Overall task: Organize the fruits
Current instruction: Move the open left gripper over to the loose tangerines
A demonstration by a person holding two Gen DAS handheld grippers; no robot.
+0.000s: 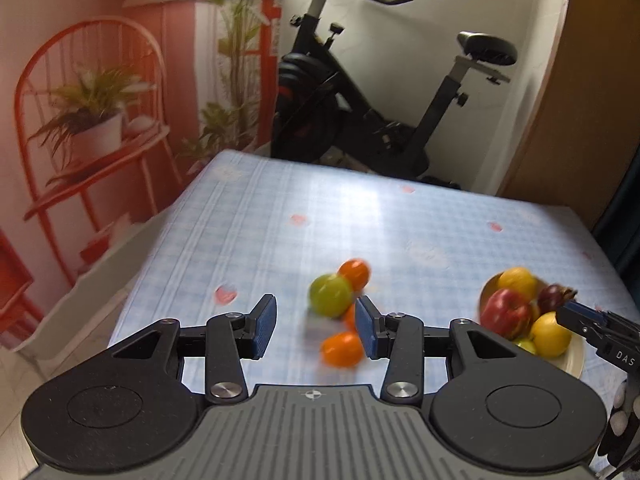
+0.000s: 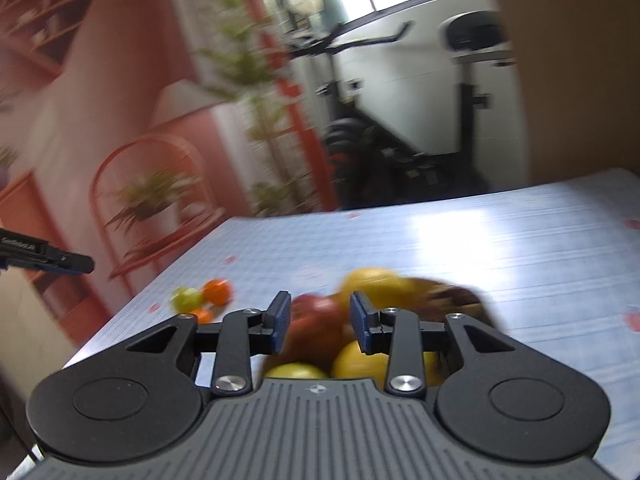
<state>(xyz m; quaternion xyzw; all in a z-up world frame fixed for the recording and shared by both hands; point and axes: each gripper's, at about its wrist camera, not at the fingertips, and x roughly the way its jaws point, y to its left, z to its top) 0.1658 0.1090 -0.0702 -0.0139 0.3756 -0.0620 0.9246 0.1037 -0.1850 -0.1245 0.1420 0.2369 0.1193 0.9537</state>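
Both views are smeared by motion. Ahead of the empty, parted left gripper (image 1: 316,326), a green apple (image 1: 330,295) and oranges (image 1: 342,349) are seen loose; one orange is partly hidden. The right gripper (image 2: 320,322), parted and empty, is held over the heaped bowl (image 1: 574,360). No long axis can be made out.

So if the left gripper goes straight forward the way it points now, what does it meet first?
Probably the green apple in the loose fruit cluster, just ahead and slightly right of the empty left gripper. The blur leaves depth uncertain.
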